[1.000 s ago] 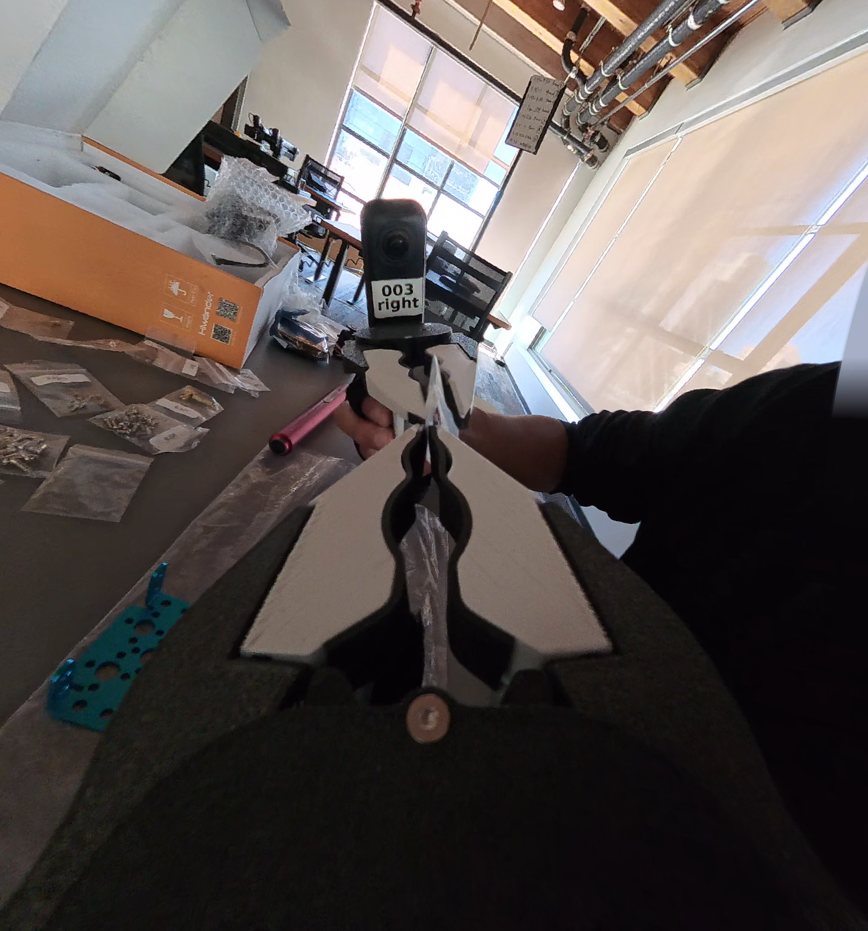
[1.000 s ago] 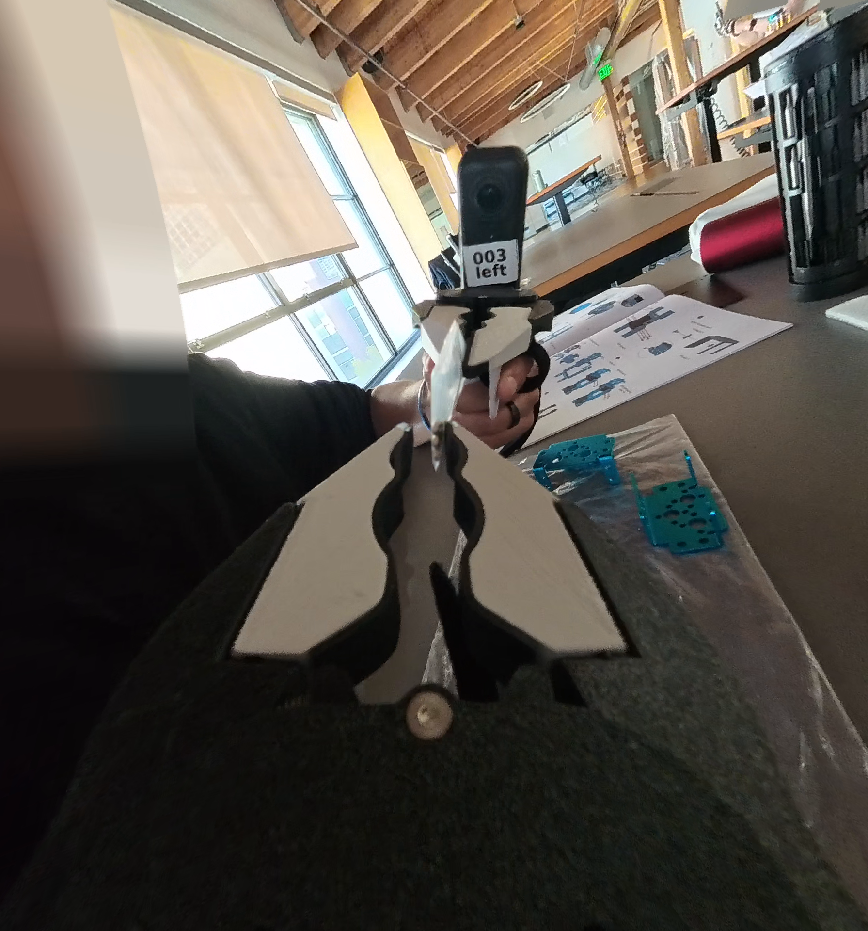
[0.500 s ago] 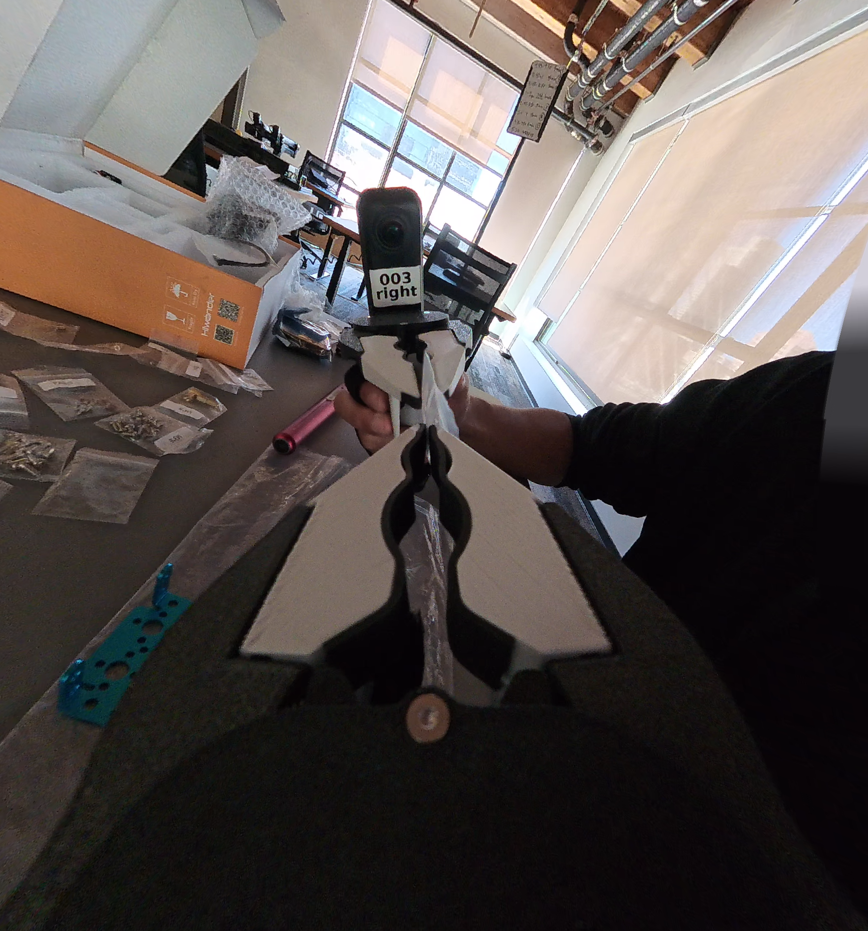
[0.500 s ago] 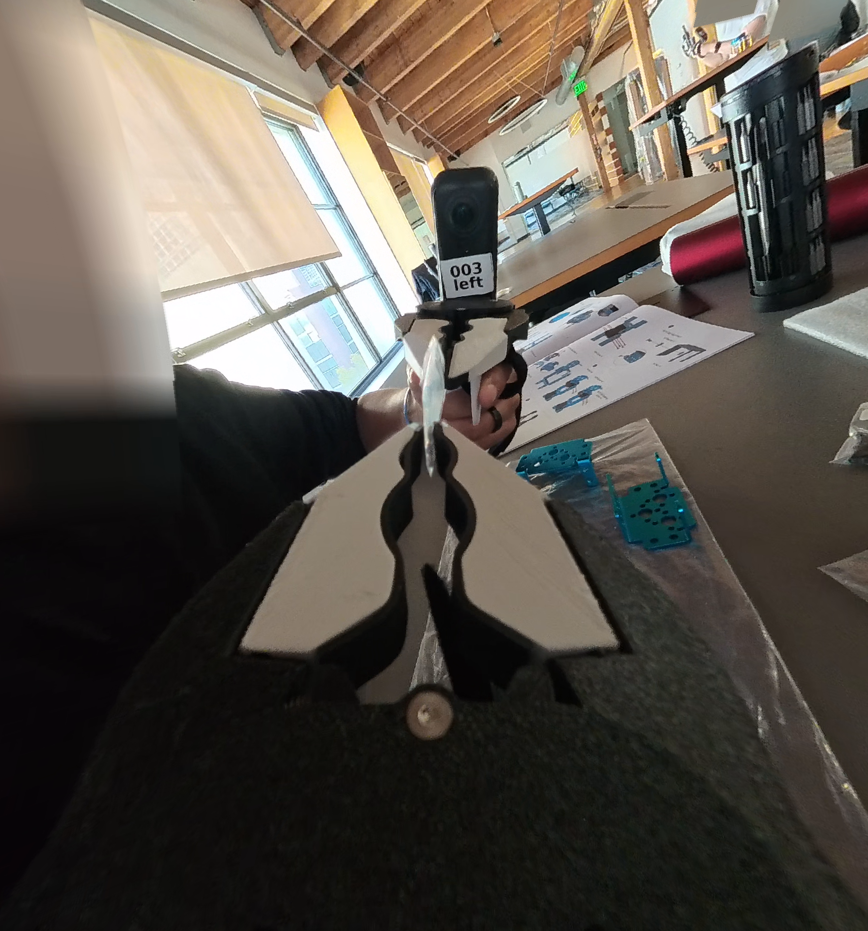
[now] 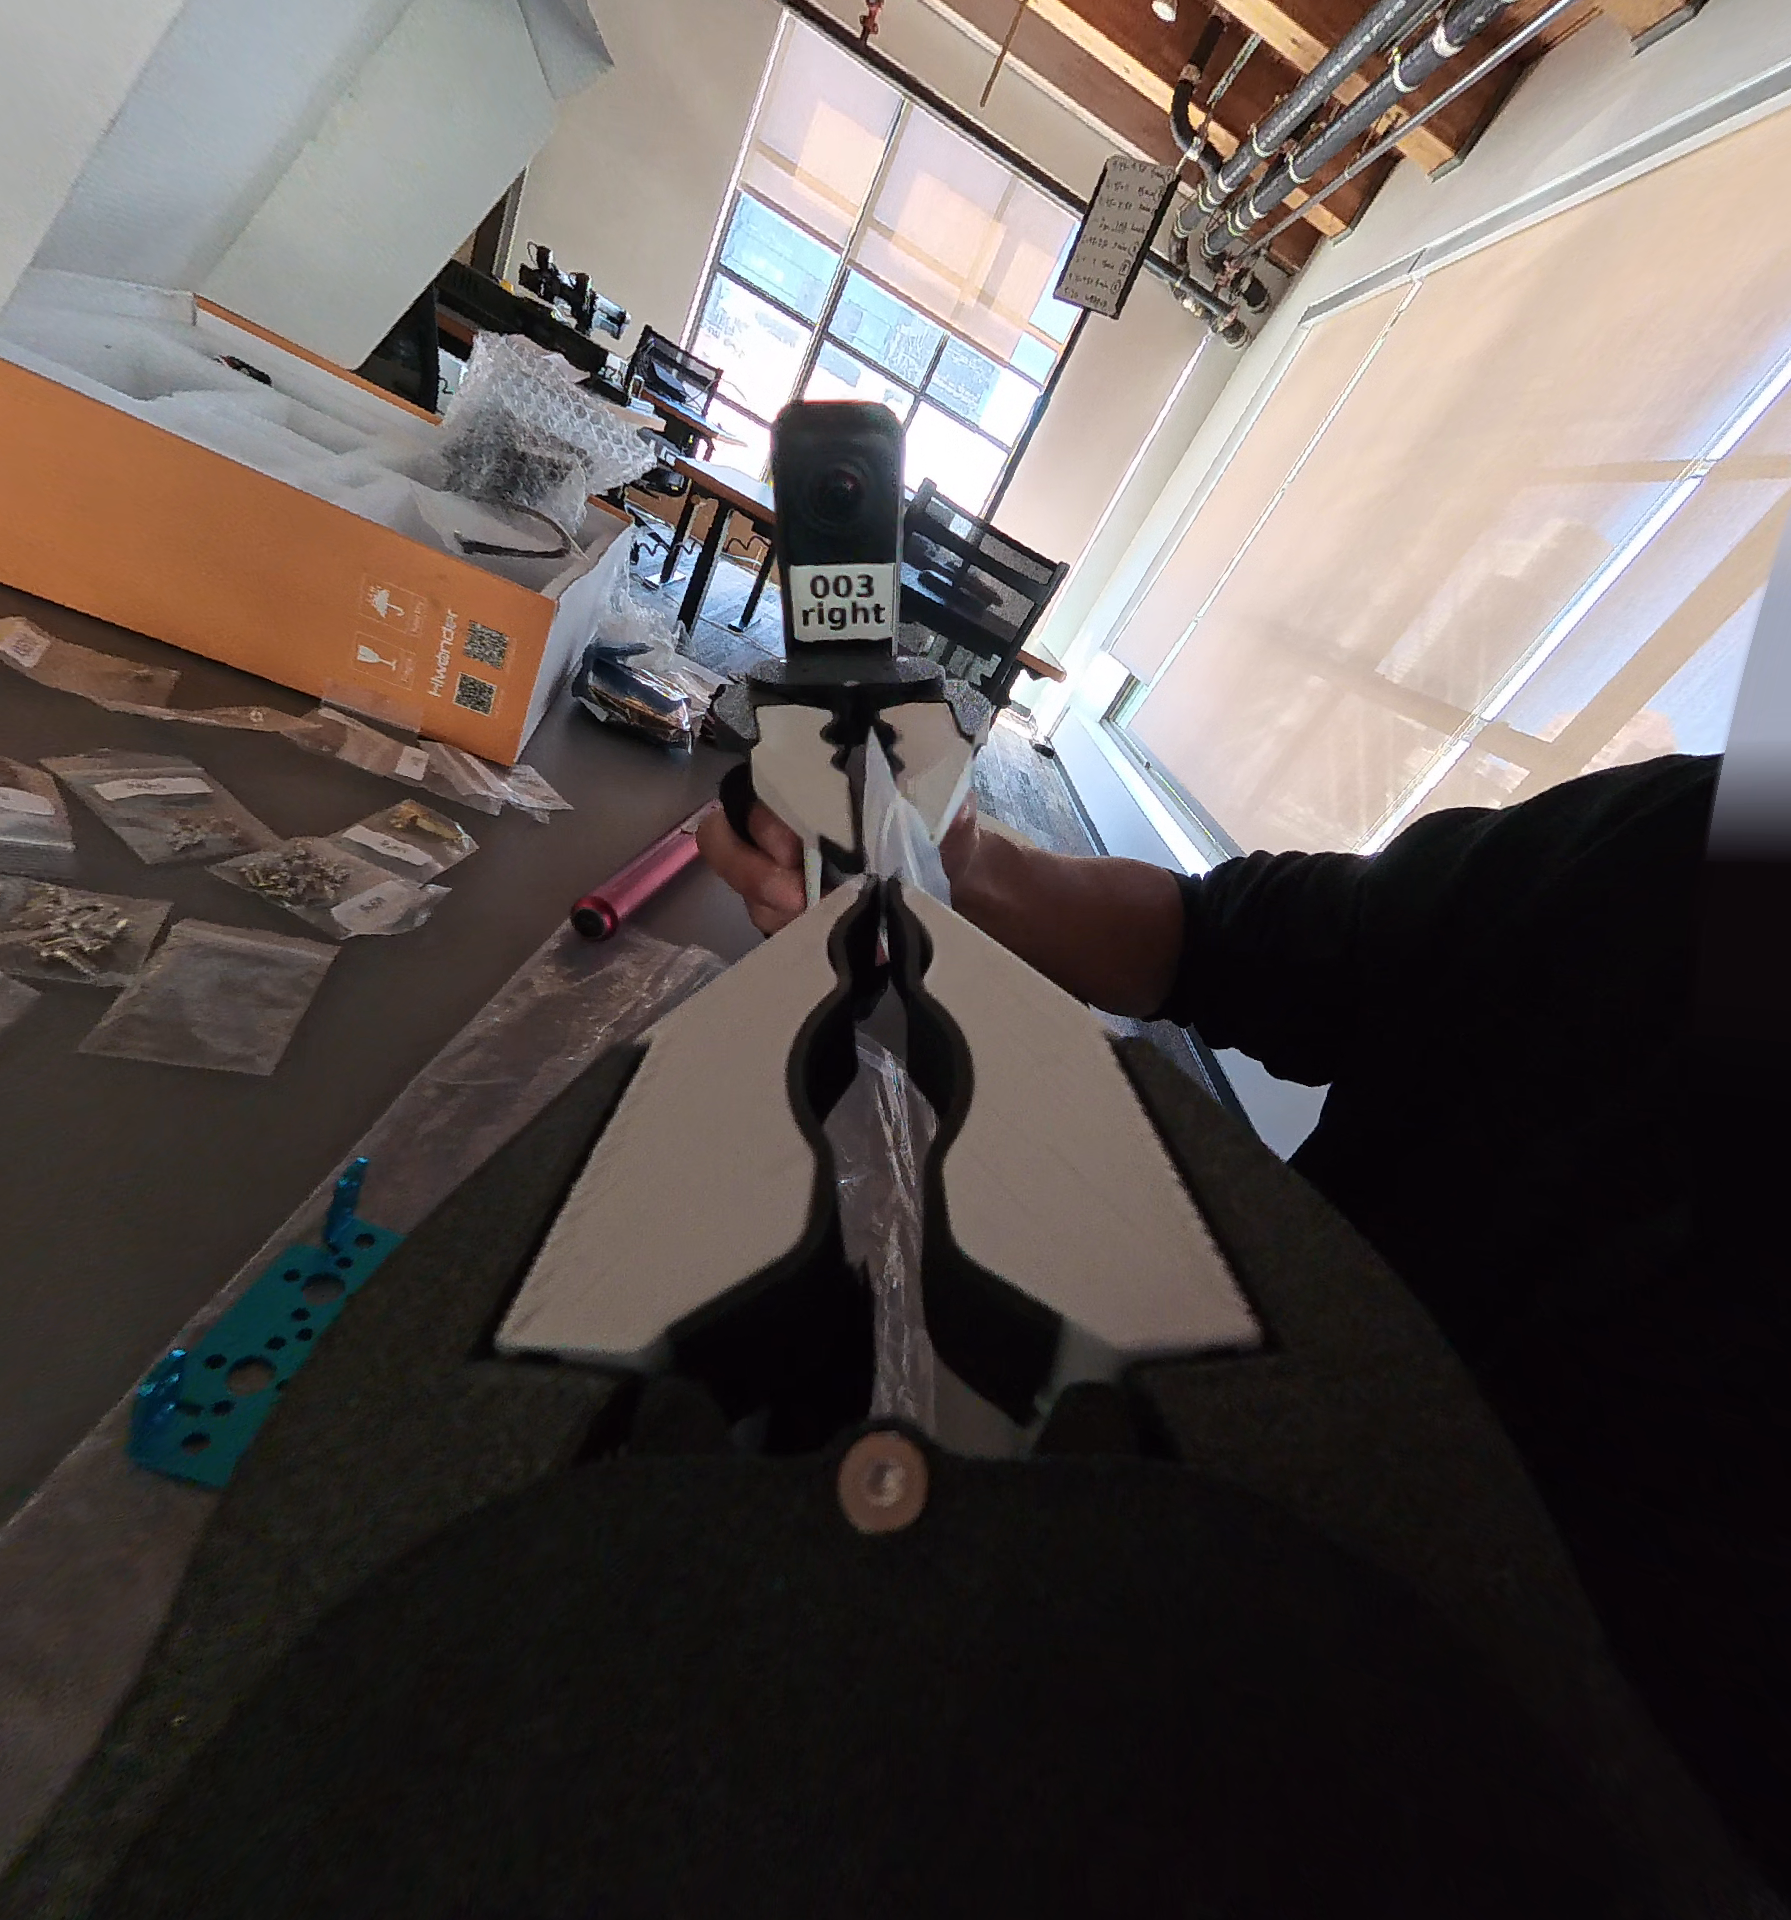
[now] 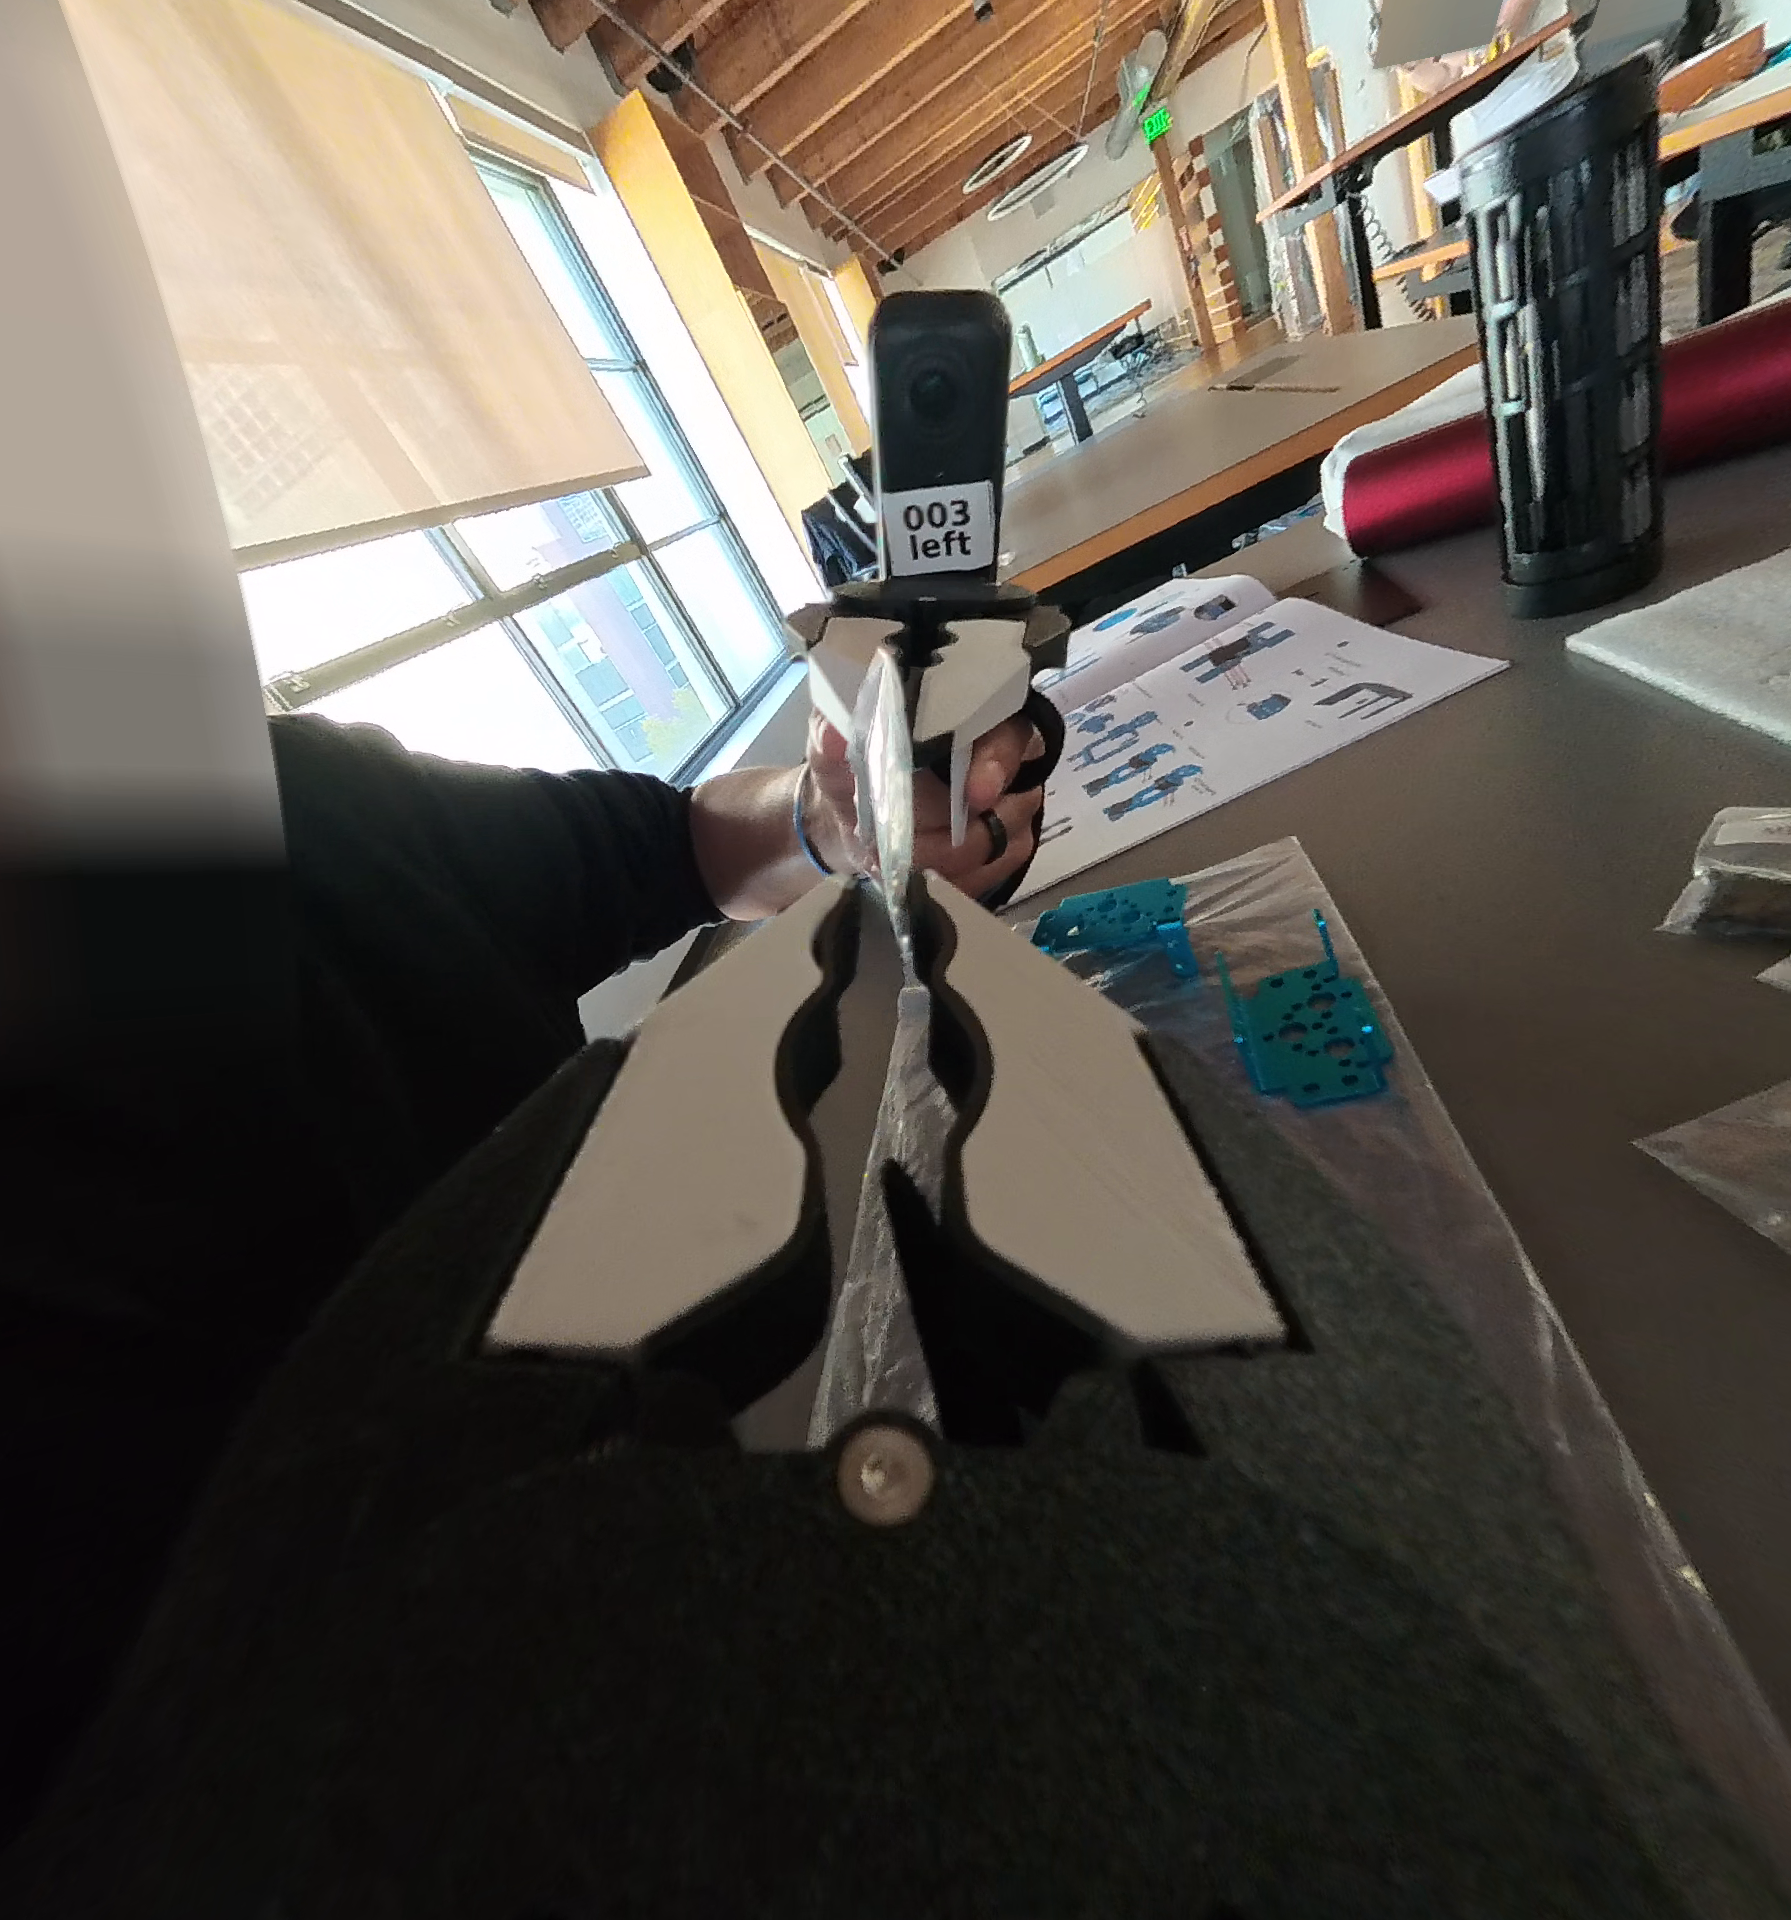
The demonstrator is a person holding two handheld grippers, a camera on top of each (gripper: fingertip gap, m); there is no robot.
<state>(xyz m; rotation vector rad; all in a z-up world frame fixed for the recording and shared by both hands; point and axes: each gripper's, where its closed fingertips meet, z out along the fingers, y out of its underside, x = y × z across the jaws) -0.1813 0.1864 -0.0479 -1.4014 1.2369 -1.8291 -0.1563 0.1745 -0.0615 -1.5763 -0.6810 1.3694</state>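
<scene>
Pinching 1 clear plastic bag (image 5: 906,831), left gripper (image 5: 883,902) and right gripper (image 6: 896,902) closed.

Orange box (image 5: 247,561), pink tube (image 5: 642,871), blue hole-dotted brackets (image 6: 1306,1023), a clear plastic bag (image 6: 886,790), a dark grey table (image 6: 1556,862), a black lattice cylinder (image 6: 1566,332), white-faced fingers (image 5: 704,1153).

Blue bracket (image 5: 247,1361) partly hidden
</scene>
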